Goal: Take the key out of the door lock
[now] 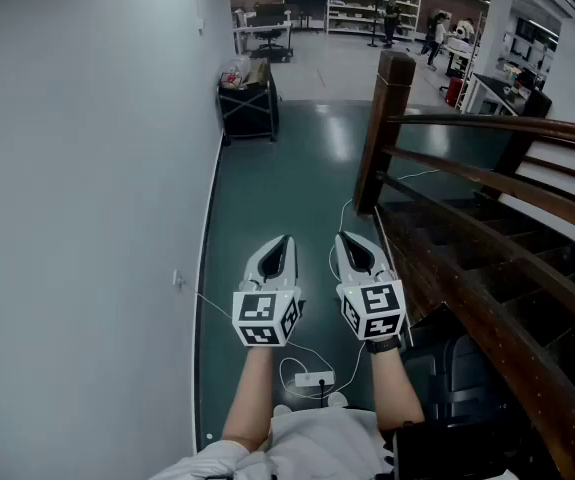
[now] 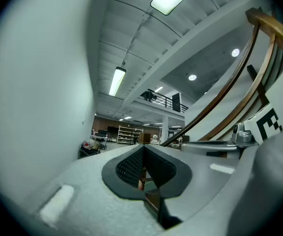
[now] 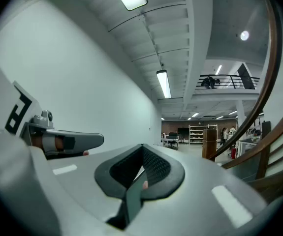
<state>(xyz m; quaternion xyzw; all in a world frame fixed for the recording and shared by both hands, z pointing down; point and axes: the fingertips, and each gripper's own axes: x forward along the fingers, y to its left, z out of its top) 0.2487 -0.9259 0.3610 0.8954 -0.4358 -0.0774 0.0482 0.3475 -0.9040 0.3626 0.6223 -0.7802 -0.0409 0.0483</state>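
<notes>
Both grippers were held side by side over the green floor [image 1: 287, 168], nearer the person than the wooden newel post [image 1: 385, 128] and a little to its left. Left gripper [image 1: 285, 240]: jaws fully together, the ribbed black pads [image 2: 126, 167] meeting along one seam, nothing between them. Right gripper [image 1: 346, 236]: the same, jaws pressed together and empty, its tips pointing towards the foot of the post. The marker cubes of the two grippers sat just beside each other, not touching. The key and the door lock could not be found in any of the three views. A plain white wall [image 1: 77, 168] ran well to the left of the post, with the floor strip between them. A curved wooden handrail [image 1: 507, 128] ran from the post off to the right. A black cart [image 1: 247, 103] stood beyond the post and to its left, against the wall. A white power strip [image 1: 314, 378] with a looping cable lay on the floor on the near side of the post, below the grippers. Shelving [image 1: 372, 8] stood far beyond the post.
</notes>
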